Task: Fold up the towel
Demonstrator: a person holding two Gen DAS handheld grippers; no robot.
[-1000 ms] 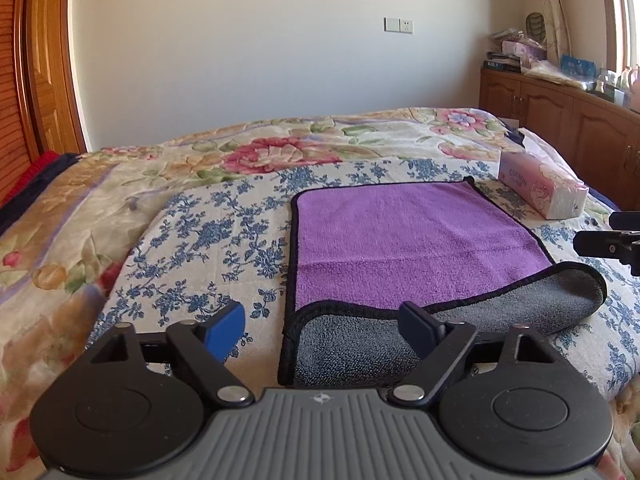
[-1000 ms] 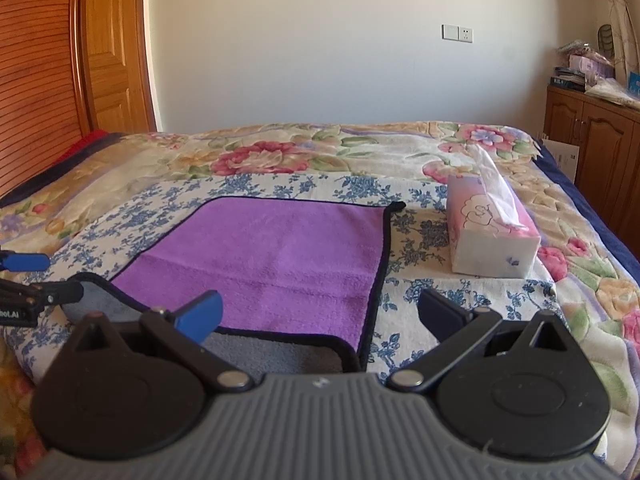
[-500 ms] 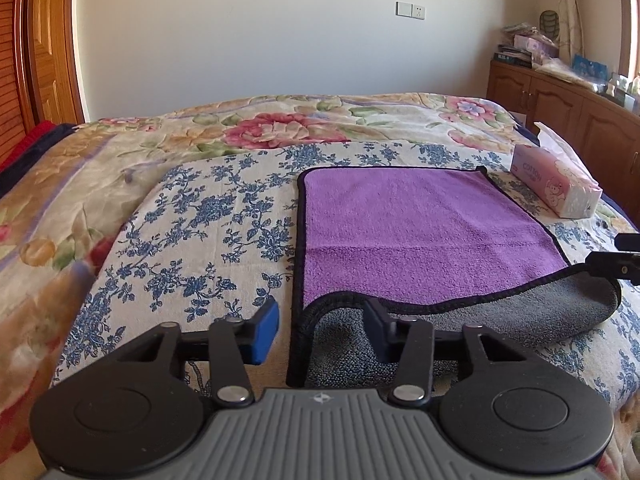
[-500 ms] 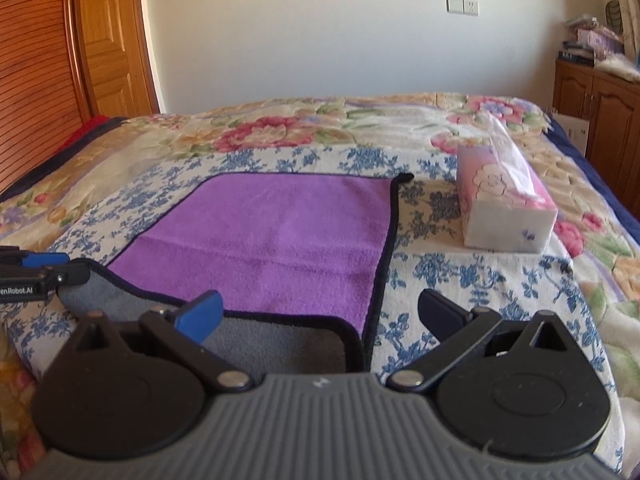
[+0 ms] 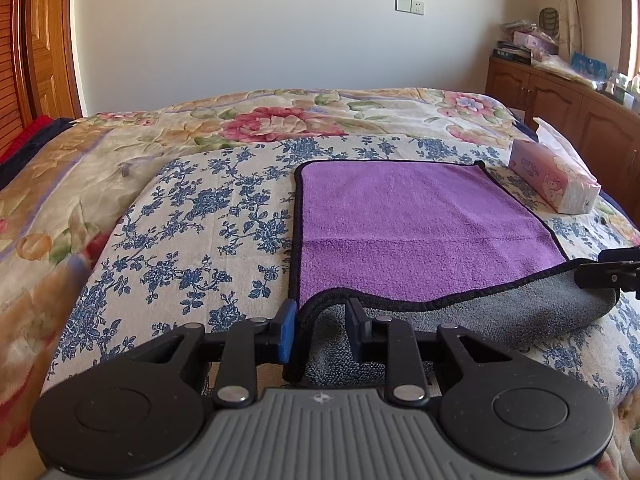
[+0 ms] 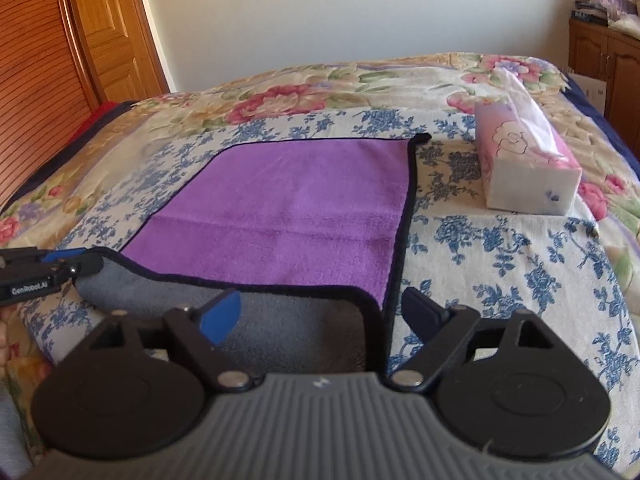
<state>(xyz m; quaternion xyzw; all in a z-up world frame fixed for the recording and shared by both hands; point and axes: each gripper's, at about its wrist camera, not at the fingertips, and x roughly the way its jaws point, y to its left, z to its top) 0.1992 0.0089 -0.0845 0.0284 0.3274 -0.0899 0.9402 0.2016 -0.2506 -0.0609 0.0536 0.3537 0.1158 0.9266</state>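
Both grippers lower, left gripper [image 5: 320,330] narrowed on towel [image 5: 416,232]

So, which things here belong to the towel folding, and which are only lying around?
Part of the job:
- towel, purple on top, grey underside, near edge turned up
- left claw, narrowed around the near left corner
- right claw, open at the near right corner

Only lying around:
- tissue pack, on the bed beside the towel
- flowered bedspread
- wooden cabinet with clutter on top
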